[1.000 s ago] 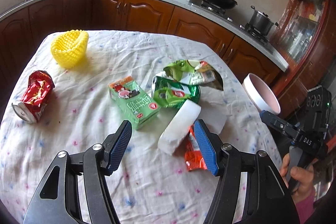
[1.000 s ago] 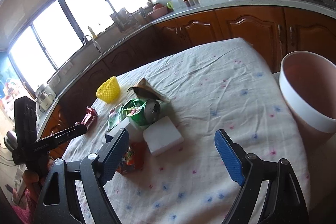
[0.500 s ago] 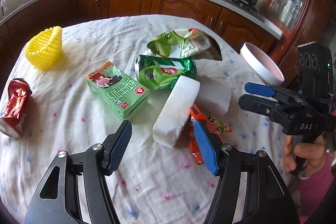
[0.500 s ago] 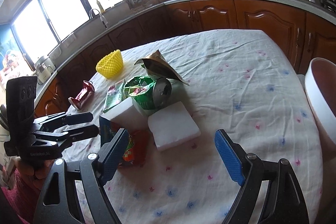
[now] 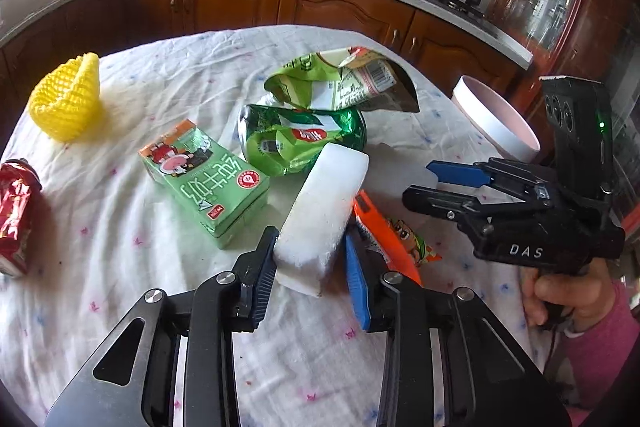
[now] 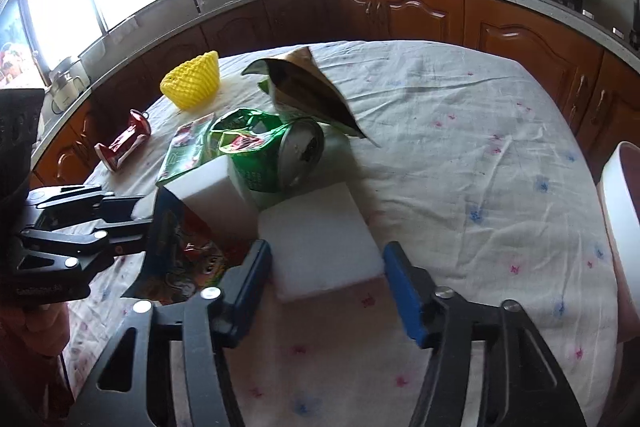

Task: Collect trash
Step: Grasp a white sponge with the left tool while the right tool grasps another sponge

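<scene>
the left gripper point(image 5: 310, 259) has just been closing its jaws around the near end of a long white foam block point(image 5: 324, 215) that lies on the white flower-print tablecloth point(image 5: 120, 227); the left pad touches the block's side, and the blue right pad sits just beside the other side, though whether it presses cannot be told. the right gripper point(image 6: 328, 279) has also just been closing, and its jaws now stand on either side of a flat square white foam slab point(image 6: 320, 239), the left pad touching its near left corner, the right pad just clear of its edge. the slab lies flat on the cloth, just right of the long block. an orange snack wrapper point(image 5: 384, 227) lies between them, partly under the block. just beyond sit a crushed green drink can point(image 5: 296, 139) and a torn green foil bag point(image 5: 340, 83). a green milk carton point(image 5: 204, 179) lies on its side left of the block. further left a crushed red can point(image 5: 16, 211) rests near the table edge, with a yellow foam fruit net point(image 5: 68, 99) beyond it. a pink round bin with a white rim point(image 5: 496, 123) stands off the table's right side
</scene>
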{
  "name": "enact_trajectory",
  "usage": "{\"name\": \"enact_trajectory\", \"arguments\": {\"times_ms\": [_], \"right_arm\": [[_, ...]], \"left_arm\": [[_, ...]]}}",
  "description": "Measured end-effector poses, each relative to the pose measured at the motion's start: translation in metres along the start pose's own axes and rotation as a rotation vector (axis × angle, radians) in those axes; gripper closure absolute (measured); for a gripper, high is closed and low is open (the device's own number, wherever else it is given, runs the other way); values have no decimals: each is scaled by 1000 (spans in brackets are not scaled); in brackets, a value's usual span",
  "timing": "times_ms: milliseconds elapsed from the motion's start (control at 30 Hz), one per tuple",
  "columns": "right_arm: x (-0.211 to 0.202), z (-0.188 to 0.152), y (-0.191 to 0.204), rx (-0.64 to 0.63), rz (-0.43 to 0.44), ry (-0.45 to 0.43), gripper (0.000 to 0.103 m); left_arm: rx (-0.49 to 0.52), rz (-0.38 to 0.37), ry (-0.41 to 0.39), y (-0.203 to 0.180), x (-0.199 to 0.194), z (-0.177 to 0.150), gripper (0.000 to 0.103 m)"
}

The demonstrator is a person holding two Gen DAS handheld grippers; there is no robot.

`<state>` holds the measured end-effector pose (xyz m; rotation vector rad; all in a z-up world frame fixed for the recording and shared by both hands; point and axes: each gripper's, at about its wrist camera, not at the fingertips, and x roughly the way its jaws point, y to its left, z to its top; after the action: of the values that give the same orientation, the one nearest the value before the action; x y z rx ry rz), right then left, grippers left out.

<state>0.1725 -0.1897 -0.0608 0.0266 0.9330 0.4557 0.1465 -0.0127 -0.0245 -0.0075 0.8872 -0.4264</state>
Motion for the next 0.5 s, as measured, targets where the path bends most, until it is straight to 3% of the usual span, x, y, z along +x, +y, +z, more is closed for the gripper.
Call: {"name": "enact_trajectory", "arguments": {"times_ms": [67,100,133,233,433,500], "right_arm": [[-5,0,-4,12,5,-7,48],[-6,0,-3,11,1,-11,78],[-8,0,-3,11,-13,-12,83],[-16,0,-11,45,15,-34,82],[-9,1,-8,53,78,0,51],[-3,1,-2,30,88,16,32]], "left_arm": [[-13,2,-18,2,-7,0,73],[-22,0,-29,4,-12,1,73],[-32,-3,-40,5,-16,1,73],[-55,9,-70,9,-29,3,73],[-105,16,-127,16,-51,8,73],[-113,16,-135,18,-54,9,73]]}}
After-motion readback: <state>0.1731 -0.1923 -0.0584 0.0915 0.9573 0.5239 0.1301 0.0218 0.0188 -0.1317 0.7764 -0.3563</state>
